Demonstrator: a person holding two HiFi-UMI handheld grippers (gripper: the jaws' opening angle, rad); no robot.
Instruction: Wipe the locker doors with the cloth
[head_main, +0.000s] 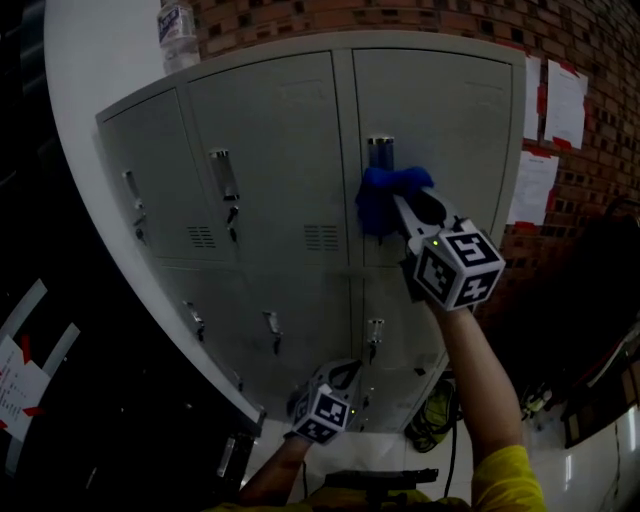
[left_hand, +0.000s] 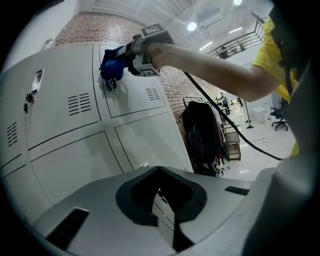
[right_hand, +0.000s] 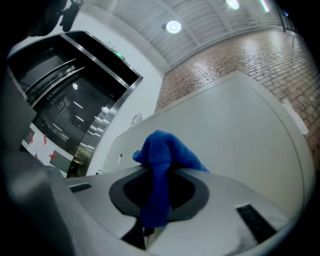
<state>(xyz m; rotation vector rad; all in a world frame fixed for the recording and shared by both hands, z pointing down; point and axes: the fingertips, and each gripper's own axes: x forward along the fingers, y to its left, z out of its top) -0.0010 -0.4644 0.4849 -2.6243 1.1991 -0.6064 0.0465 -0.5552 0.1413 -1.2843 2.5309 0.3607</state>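
Grey locker doors (head_main: 270, 150) fill the head view in two rows. My right gripper (head_main: 402, 205) is shut on a blue cloth (head_main: 385, 192), which it holds against the upper right door (head_main: 450, 120) just under that door's handle (head_main: 380, 150). In the right gripper view the cloth (right_hand: 162, 160) bunches up out of the jaws (right_hand: 155, 200) and hangs over them. The left gripper view also shows the cloth (left_hand: 111, 67) on the door. My left gripper (head_main: 345, 372) hangs low in front of the bottom row of doors, apart from them. Its jaws (left_hand: 162, 200) are together with nothing between them.
A brick wall with pinned papers (head_main: 565, 100) stands right of the lockers. A bottle (head_main: 178, 25) sits on top of them. A white wall (head_main: 90, 60) runs along the left. A black backpack (left_hand: 202, 135) hangs on a rack beside the lockers, with a cable (left_hand: 240, 137) trailing past.
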